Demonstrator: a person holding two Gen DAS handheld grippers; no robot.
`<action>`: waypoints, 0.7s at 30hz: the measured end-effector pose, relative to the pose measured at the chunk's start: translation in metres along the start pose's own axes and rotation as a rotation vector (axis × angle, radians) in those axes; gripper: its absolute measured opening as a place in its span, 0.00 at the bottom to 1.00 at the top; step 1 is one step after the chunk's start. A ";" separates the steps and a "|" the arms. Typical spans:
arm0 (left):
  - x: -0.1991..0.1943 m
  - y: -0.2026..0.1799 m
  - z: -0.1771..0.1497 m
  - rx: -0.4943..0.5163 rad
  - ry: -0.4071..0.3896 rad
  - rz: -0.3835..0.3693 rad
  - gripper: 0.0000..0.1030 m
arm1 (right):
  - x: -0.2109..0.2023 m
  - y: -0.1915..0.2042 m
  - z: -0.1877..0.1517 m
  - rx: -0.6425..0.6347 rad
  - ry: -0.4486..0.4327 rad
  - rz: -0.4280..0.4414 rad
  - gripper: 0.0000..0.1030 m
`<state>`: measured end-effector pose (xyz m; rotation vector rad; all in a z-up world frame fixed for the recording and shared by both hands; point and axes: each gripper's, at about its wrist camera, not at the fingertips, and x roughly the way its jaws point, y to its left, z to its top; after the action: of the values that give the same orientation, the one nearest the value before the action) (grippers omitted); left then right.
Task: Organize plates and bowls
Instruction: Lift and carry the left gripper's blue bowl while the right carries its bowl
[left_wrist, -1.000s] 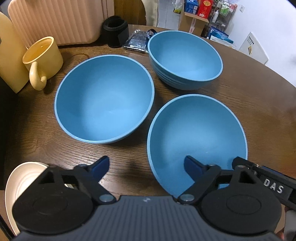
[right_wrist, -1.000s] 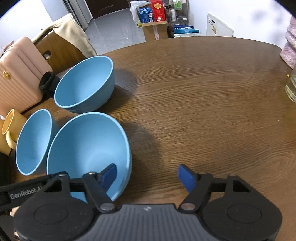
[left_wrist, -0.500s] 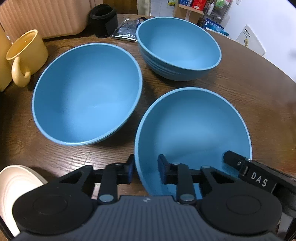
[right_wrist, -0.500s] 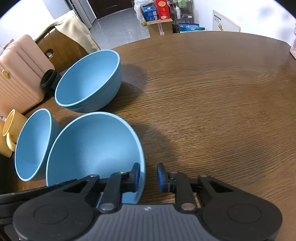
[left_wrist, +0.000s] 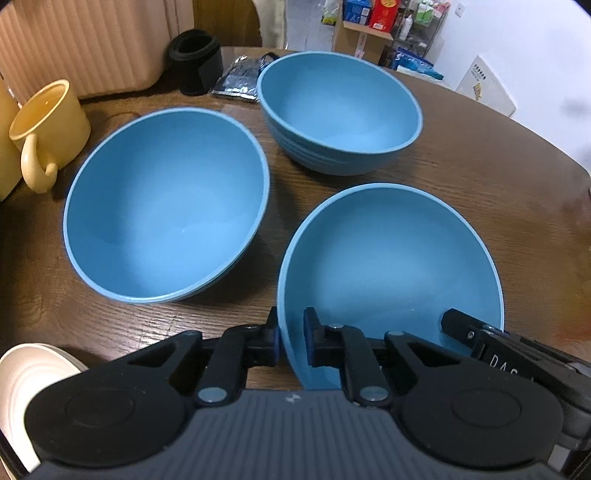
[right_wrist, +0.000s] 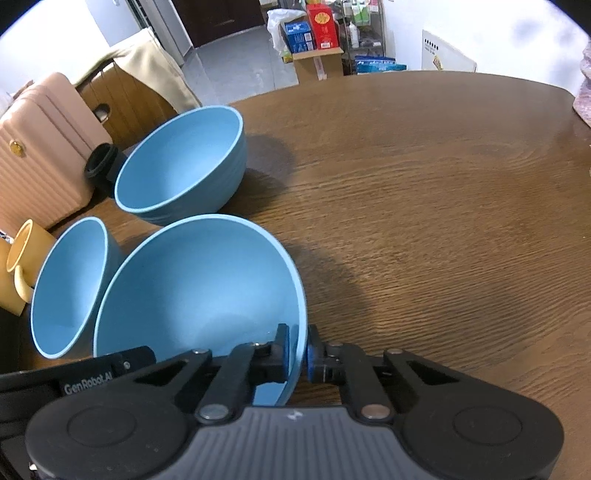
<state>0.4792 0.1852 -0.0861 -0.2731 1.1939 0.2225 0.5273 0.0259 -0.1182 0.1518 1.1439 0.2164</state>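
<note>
Progress: nothing is stacked yet; three blue bowls sit apart on the wooden table (right_wrist: 424, 192).
Left to do: by the look of it, all the nesting, plus the cream plate (left_wrist: 26, 384) at the near left edge.
Near bowl (left_wrist: 391, 266): nearest of the three, right of the wide left bowl (left_wrist: 166, 206); the far bowl (left_wrist: 340, 110) stands behind.
Left gripper (left_wrist: 290, 341): pressed together, pinching the near bowl's left rim.
Right gripper (right_wrist: 296, 352): closing on the same bowl's right rim, pads against its wall.

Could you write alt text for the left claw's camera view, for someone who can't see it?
The left claw pinches the near rim of a blue bowl on a wooden table. Two more blue bowls sit behind, a yellow mug at left.
</note>
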 end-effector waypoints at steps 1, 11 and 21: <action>-0.003 -0.001 -0.001 0.008 -0.005 -0.001 0.13 | -0.002 -0.001 0.000 0.003 -0.006 0.001 0.08; -0.028 -0.024 -0.012 0.074 -0.051 -0.019 0.13 | -0.032 -0.018 -0.011 0.047 -0.071 0.003 0.08; -0.047 -0.065 -0.035 0.167 -0.078 -0.050 0.13 | -0.062 -0.053 -0.028 0.122 -0.132 -0.013 0.08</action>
<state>0.4525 0.1118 -0.0484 -0.1468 1.1200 0.0885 0.4817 -0.0408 -0.0871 0.2623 1.0267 0.1232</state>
